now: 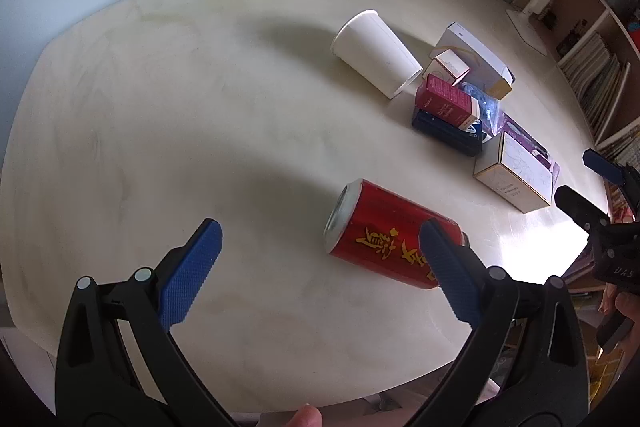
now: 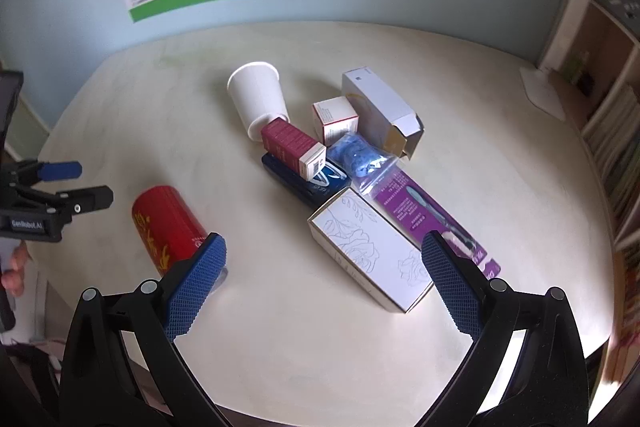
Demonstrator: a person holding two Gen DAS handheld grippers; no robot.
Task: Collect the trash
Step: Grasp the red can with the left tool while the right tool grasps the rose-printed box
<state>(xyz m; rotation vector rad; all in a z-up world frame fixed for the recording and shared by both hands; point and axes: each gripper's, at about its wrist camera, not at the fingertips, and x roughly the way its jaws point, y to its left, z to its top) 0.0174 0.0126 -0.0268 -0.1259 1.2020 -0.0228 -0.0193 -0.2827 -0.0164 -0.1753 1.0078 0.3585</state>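
A: Red can (image 1: 394, 233) on its side on the pale counter (image 1: 160, 107); we log it as the nearest piece of trash; its long axis runs from the open top at our left toward lower right in the left wrist view.

B: Left claw (image 1: 320, 267) spread wide, pinching nothing; its right pad overlaps the can's body in that view, whether touching we cannot tell; the can lies ahead and right of centre between the pads.

A: Right claw (image 2: 324, 275) also spread and empty; it sits over the white floral box (image 2: 368, 251); the can is off by its left pad.

B: We judge the left claw nearer; it should shift right and turn to cross the can's axis.

A: Remaining litter clusters beyond: paper cup (image 2: 258, 99) tipped over, maroon carton (image 2: 294, 147), purple packet (image 2: 424, 211); no bin visible.
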